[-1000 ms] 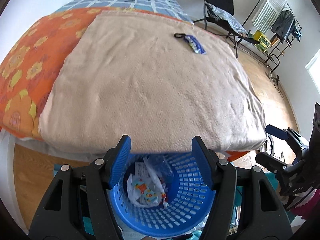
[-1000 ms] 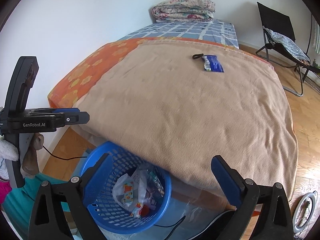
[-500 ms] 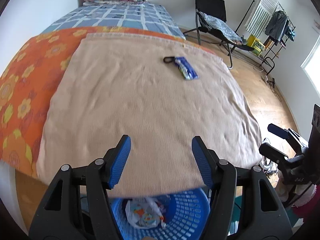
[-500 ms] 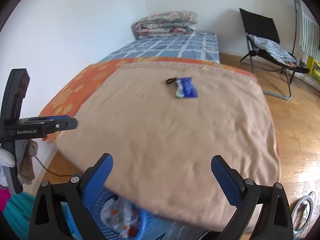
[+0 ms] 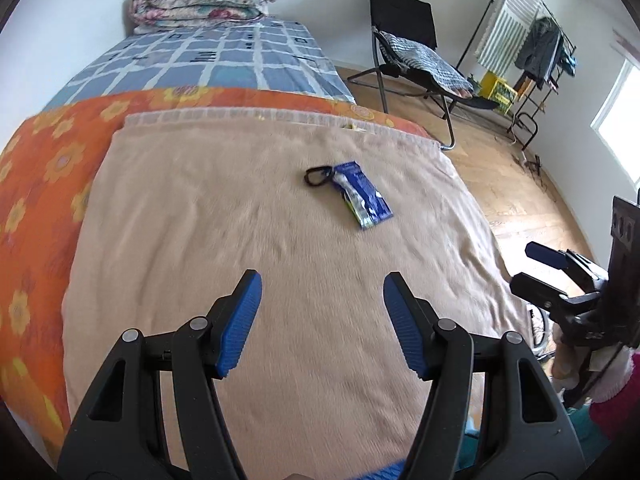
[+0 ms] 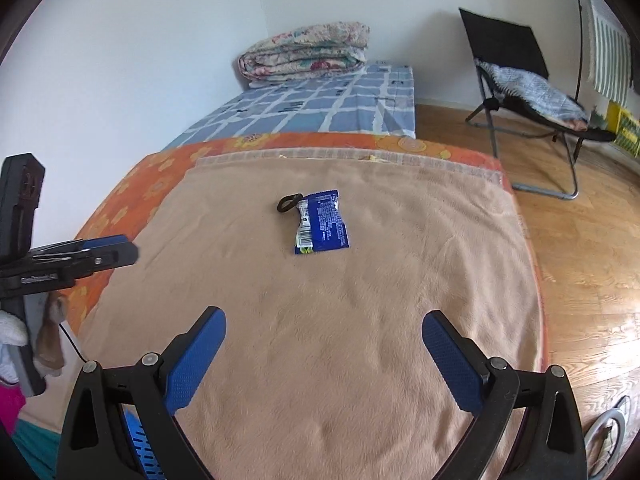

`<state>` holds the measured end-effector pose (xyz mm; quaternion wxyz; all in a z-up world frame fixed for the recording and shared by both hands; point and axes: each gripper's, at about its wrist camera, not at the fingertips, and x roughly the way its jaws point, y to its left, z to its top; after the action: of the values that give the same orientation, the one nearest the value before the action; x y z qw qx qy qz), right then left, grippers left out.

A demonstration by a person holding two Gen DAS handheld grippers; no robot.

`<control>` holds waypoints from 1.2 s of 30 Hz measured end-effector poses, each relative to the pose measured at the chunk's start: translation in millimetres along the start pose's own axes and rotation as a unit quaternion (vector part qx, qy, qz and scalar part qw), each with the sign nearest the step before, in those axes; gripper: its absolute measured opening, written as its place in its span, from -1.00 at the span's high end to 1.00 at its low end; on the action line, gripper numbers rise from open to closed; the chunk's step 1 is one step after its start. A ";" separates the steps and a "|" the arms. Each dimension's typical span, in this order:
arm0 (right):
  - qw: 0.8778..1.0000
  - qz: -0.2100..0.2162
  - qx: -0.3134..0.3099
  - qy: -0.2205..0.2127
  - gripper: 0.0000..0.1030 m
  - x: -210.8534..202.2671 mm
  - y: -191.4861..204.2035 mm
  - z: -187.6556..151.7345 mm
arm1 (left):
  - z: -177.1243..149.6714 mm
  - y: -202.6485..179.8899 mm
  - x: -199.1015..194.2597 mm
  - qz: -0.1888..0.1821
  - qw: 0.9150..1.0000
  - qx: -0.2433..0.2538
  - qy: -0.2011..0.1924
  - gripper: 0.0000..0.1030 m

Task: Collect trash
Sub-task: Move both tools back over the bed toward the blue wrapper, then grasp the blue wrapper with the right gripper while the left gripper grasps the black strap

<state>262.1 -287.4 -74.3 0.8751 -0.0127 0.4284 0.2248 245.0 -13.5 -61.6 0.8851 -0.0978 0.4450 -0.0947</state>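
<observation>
1. Both grippers hover above the near edge of a bed spread with a tan blanket (image 5: 280,240), each pointing toward a blue snack wrapper (image 5: 366,200) lying flat near the blanket's far half.

2. The left gripper (image 5: 322,304) has its fingers spread wide and holds nothing; the wrapper sits well ahead of it and slightly right.

3. The right gripper (image 6: 324,344) is likewise wide open and empty, its fingers framing the wrapper from a distance, a stance that suits a straight reach forward.

4. A small black loop (image 6: 288,203), possibly a clip or hair tie, lies touching the wrapper's far left corner; whether it counts as trash cannot be told.

5. A sliver of a blue basket (image 6: 138,440) shows below the bed's near edge, beside the right gripper's left finger, probably placed there so rubbish can be dropped straight down off the bed.

6. The wrapper remains to be collected; being thin and flat on soft pile, it will likely need a low, pinching approach.
</observation>
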 end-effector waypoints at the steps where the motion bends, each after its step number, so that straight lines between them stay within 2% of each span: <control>1: 1.000 0.006 0.005 0.003 -0.94 3.7 -2.7 2.2 | 5.5 -0.4 7.6 -0.001 1.000 0.004 0.001 -0.26; 12: 0.999 0.017 0.009 0.026 -0.92 70.9 -14.2 29.1 | 73.3 19.6 94.9 -0.035 0.999 -0.021 0.023 -0.26; 14: 0.999 0.018 0.010 0.030 -0.91 81.2 -14.3 31.6 | 87.0 24.2 114.5 -0.051 0.997 -0.035 0.038 -0.26; 18: 0.999 0.020 0.013 0.037 -0.88 103.4 -16.5 37.4 | 102.6 29.4 142.2 -0.057 0.995 -0.051 0.056 -0.26; 21: 0.999 0.021 0.010 0.039 -0.86 116.8 -17.0 41.5 | 108.2 29.1 164.6 -0.052 0.994 -0.051 0.079 -0.09; 27: 0.999 0.019 0.007 0.044 -0.81 138.4 -15.5 46.9 | 108.2 25.5 187.9 -0.024 0.994 -0.033 0.097 0.20; 32: 0.999 0.009 -0.004 0.043 -0.79 150.8 -11.1 53.3 | 106.8 21.5 200.9 -0.006 0.994 -0.012 0.107 0.22; 33: 0.999 0.006 -0.008 0.042 -0.79 153.2 -9.4 54.8 | 107.4 20.9 203.3 0.000 0.994 -0.009 0.107 0.26; 34: 0.999 0.002 -0.012 0.042 -0.78 155.4 -8.6 55.8 | 107.7 20.5 204.9 0.004 0.994 -0.006 0.107 0.39; 36: 0.999 -0.004 -0.019 0.043 -0.77 160.4 -5.7 58.3 | 108.6 20.2 208.7 0.009 0.994 -0.001 0.108 0.46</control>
<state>393.1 -218.7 -159.6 0.8566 -0.0411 0.4609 0.2284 456.5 -37.6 -163.8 0.8325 -0.0843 0.5389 -0.0966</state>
